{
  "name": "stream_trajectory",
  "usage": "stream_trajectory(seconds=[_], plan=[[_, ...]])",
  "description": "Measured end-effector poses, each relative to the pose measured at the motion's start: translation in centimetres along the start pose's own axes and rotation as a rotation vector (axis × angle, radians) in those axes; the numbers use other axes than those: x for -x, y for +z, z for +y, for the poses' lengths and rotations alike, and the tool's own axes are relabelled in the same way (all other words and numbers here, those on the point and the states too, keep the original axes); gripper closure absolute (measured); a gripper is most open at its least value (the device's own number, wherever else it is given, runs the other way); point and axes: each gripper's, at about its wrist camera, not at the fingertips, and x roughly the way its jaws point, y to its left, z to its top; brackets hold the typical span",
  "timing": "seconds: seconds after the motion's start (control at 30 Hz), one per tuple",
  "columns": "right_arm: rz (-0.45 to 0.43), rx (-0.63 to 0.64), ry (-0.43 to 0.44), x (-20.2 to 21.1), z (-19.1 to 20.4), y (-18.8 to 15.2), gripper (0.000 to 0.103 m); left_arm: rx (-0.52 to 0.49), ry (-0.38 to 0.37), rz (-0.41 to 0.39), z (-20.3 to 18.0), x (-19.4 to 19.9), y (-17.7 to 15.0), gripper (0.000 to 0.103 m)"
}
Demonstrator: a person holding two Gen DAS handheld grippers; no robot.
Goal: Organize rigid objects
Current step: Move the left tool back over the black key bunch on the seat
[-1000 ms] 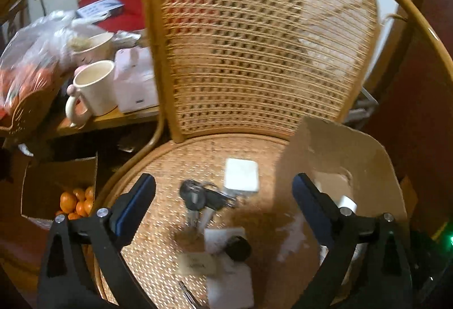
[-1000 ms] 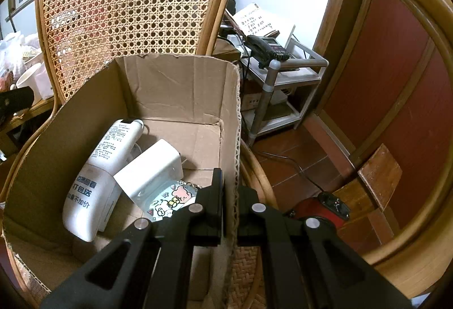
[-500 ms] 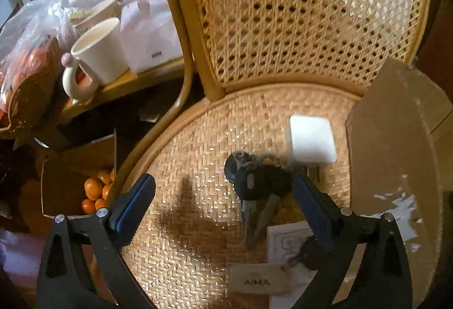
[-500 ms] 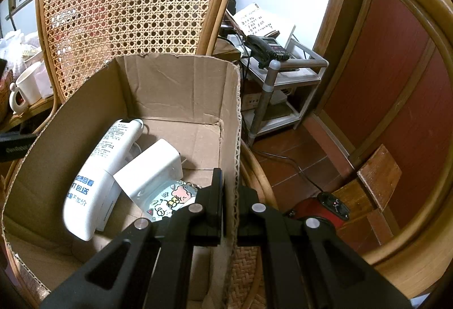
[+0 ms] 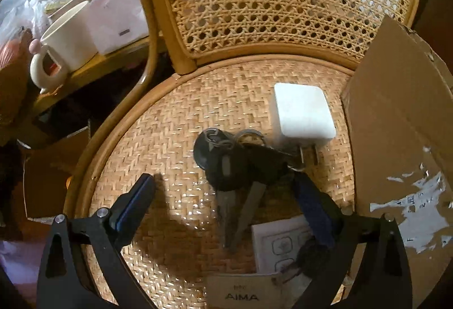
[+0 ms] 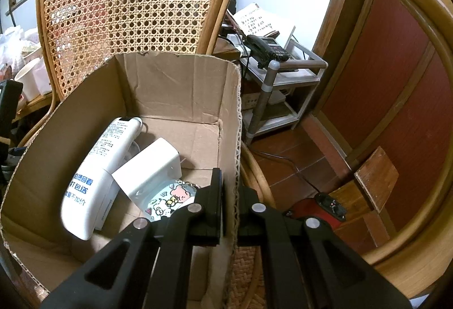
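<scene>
The left tongs gape wide over dark metal keys on the woven rattan seat, with a smooth white rounded charger just beyond. The right tongs pinch the corrugated cardboard box wall; glossy white items lie inside to their left.

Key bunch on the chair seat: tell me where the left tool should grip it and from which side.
Grip the key bunch across its thick black heads, coming straight down from above. It lies flat on the woven seat, so the thin blades give little to pinch. The left tool is open; keep clear of the white charger touching the rings.
</scene>
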Motion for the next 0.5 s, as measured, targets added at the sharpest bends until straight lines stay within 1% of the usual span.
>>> stream_trajectory(seconds=[0.23,0.27,0.3,0.37,0.4,0.43,0.47,0.5], plan=[[0.001,0.002,-0.001,0.0,0.0,-0.1,0.096,0.02,0.009,-0.029,-0.2,-0.6,0.2,0.007],[0.0,0.002,-0.001,0.0,0.0,-0.1,0.096,0.019,0.01,-0.031,-0.2,-0.6,0.2,0.008],[0.0,0.003,-0.001,0.0,0.0,-0.1,0.096,0.011,0.008,-0.03,-0.3,-0.6,0.3,0.011],[0.0,0.007,-0.001,0.0,0.1,0.0,0.096,0.006,0.004,-0.015,-0.4,-0.4,0.9,0.019],[0.0,0.01,-0.001,0.0,0.1,-0.1,0.096,0.004,0.003,-0.014,-0.3,-0.2,0.9,0.027],[0.0,0.012,-0.001,0.0,0.1,-0.1,0.096,-0.008,-0.005,-0.02,-0.4,0.0,1.0,0.04],[0.0,0.013,-0.001,0.0,0.1,-0.1,0.096,-0.021,-0.008,-0.023,-0.9,0.4,1.3,0.048],[0.001,0.013,-0.001,0.0,0.1,-0.1,0.096,-0.033,-0.01,-0.024,-1.1,0.6,1.4,0.061]])
